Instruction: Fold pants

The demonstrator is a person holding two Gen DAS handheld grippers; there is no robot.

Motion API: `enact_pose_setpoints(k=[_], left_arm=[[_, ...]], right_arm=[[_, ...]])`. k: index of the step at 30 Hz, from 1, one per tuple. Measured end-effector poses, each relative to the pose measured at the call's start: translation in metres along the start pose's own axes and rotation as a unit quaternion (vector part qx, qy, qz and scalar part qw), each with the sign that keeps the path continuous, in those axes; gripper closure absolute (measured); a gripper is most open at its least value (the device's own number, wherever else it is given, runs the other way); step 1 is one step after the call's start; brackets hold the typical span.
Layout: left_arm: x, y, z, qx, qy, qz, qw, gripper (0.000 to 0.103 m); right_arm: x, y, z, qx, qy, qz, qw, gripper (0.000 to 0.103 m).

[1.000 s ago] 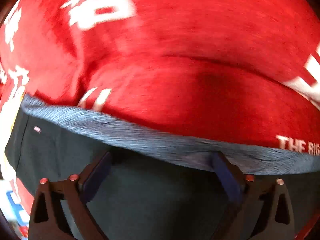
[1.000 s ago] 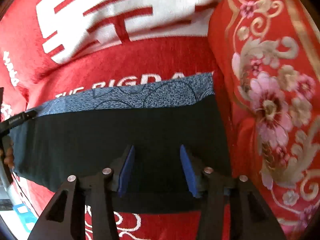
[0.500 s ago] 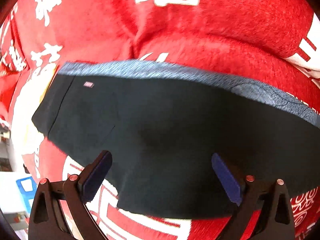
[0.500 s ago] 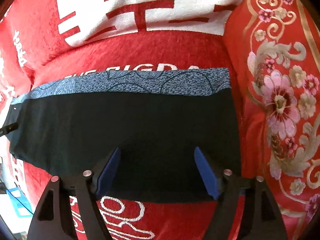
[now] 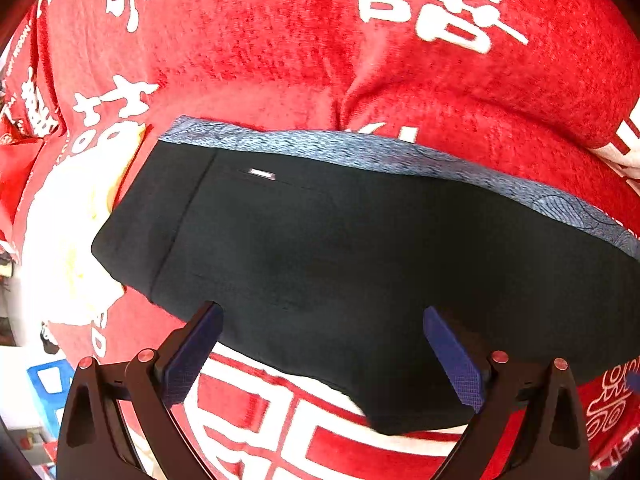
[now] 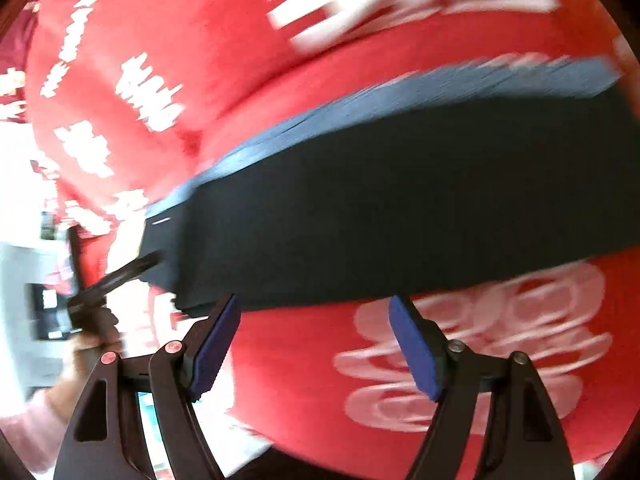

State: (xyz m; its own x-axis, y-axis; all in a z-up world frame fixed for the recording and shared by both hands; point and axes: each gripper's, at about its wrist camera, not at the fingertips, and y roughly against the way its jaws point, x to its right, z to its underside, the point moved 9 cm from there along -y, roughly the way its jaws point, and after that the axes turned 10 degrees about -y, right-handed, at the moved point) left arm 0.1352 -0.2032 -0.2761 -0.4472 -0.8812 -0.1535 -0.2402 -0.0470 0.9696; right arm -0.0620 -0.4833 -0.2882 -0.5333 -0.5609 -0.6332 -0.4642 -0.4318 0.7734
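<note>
Two grippers are wide open and hold nothing. Black pants (image 5: pixel 360 272) lie flat on the red blanket (image 5: pixel 280 60), long side across, just past the left gripper (image 5: pixel 322 350). The right gripper (image 6: pixel 314 342) sits at their near edge.

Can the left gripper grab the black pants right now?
Probably yes. The left gripper is open, the pants lie flat on the red blanket right ahead, and nothing blocks the near edge.

Pants (image 5: pixel 360 264): matt black cloth, speckled blue waistband (image 5: pixel 360 152). Blanket (image 5: pixel 280 60): fuzzy red pile. Finger pads (image 5: pixel 192 360): textured blue.
</note>
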Motion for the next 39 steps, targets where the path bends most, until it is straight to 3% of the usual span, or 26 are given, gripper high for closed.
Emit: enact_pose_setpoints(k=[6,11,19,26,31,32,35,37,39], left_arm=[[-0.011,-0.009,0.006,0.004,-0.041,0.012,0.9991,0.002],[-0.010,-0.014,0.011,0.009,-0.054,0.031,0.9980,0.002],[-0.005,-0.016,0.004,0.018,-0.052,0.051,0.9972,0.002],[0.004,-0.021,0.008,0.009,-0.056,0.059,0.9966,0.002],[0.017,-0.027,0.006,0.009,-0.066,0.063,0.9957,0.002],[0.020,-0.028,0.004,0.010,-0.069,0.063,0.9955,0.002],[0.028,-0.029,-0.002,0.011,-0.081,0.063,0.9946,0.002],[0.032,-0.024,-0.002,0.013,-0.090,0.068,0.9935,0.002],[0.035,-0.018,0.004,0.016,-0.104,0.071,0.9919,0.002]], right_arm=[[-0.078,-0.087,0.043,-0.044,-0.031,-0.086,0.995,0.032],[-0.092,-0.129,0.055,-0.051,-0.054,-0.090,0.993,0.039],[-0.088,-0.116,0.047,-0.015,-0.069,-0.094,0.993,0.041],[-0.081,-0.121,0.045,-0.016,-0.114,-0.109,0.987,0.041],[-0.080,-0.124,0.031,0.006,-0.143,-0.138,0.980,0.041],[-0.081,-0.125,0.028,0.007,-0.148,-0.141,0.979,0.045],[-0.076,-0.129,0.019,0.001,-0.164,-0.123,0.979,0.094],[-0.078,-0.122,0.016,0.002,-0.160,-0.123,0.979,0.095],[-0.088,-0.109,0.022,0.013,-0.113,-0.102,0.988,0.095]])
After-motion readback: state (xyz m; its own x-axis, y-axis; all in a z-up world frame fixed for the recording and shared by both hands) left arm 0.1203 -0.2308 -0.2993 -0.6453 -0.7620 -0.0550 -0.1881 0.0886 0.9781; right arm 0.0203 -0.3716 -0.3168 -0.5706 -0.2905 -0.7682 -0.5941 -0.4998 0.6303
